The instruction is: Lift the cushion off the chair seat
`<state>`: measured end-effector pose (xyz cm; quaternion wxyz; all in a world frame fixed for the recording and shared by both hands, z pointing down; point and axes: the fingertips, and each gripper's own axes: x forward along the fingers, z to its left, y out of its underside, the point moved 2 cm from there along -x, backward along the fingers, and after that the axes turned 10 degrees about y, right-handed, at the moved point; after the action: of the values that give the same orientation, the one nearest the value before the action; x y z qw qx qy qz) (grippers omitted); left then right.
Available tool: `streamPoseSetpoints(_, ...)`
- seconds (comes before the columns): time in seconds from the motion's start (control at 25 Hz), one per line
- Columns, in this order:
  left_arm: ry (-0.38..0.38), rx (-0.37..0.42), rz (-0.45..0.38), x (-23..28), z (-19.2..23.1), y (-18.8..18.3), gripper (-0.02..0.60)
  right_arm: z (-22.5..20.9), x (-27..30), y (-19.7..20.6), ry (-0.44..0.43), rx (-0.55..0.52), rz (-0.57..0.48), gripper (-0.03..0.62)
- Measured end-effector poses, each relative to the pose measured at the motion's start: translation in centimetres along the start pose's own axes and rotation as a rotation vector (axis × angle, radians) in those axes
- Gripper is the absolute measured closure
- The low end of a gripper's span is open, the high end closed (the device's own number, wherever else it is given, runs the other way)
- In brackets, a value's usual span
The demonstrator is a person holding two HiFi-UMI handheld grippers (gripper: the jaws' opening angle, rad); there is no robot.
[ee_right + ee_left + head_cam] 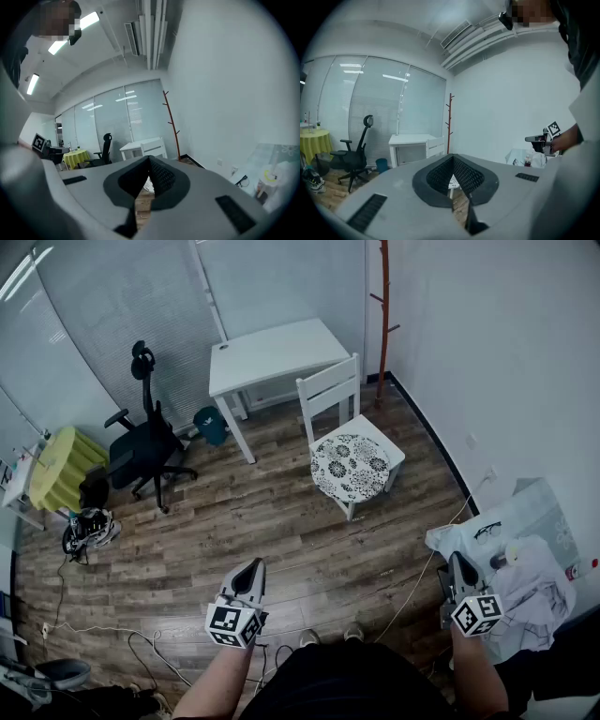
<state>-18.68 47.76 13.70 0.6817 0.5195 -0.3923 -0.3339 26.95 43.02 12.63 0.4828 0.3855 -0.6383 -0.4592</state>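
Wood-pattern floor [234,521] covers the room.

**Task item.** The cushion [350,466] is round and white with a dark floral print. It lies flat on the seat of the white chair [330,385]. The chair stands just beside the front right corner of the white bench [272,352], with its backrest toward the bench. Neither gripper touches the cushion.

**Left gripper.** The left gripper [251,568] sits low in the head view, close to the person and well apart from the chair. Its own view shows the fingers [440,176] closed together, tips meeting, with nothing between them. A patch of the printed cushion shows in the distance below the tips.

**Right gripper.** The right gripper [459,563] sits low at the right of the head view, also well apart from the chair. Its fingers [161,178] are closed tip to tip and hold nothing. It points slightly downward toward the chair.

**Surroundings.**
- A black office chair [141,446] stands left of the bench, with a teal bin [212,425] between the two.
- A table under a yellow cloth [64,465] stands at the far left.
- A reddish coat stand [383,306] stands in the corner behind the white chair.
- Spectacles [487,531] lie on a pale covered surface beside the right gripper.
- Loose cable [103,626] trails over the floor near the person's feet.
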Motion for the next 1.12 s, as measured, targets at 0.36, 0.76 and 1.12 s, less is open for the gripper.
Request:
streamPoseSetpoints(0.36,-0.032,0.01,-0.016,2.9,-2.1,-1.2,0.577,-1.9,1.6,-1.2,-0.06,-0.024,-0.017,0.586)
streamPoseSetpoints(0.76,-0.028,0.076,0.002,6.0,-4.0,-1.9,0.577,-4.1,4.5,-0.4,-0.095,0.018,0.015,0.585)
streamPoseSetpoints(1.12,-0.023,0.051,-0.013,10.3,-0.2,-1.3,0.577,-3.8,7.8,-0.8,-0.086,-0.012,0.03,0.585)
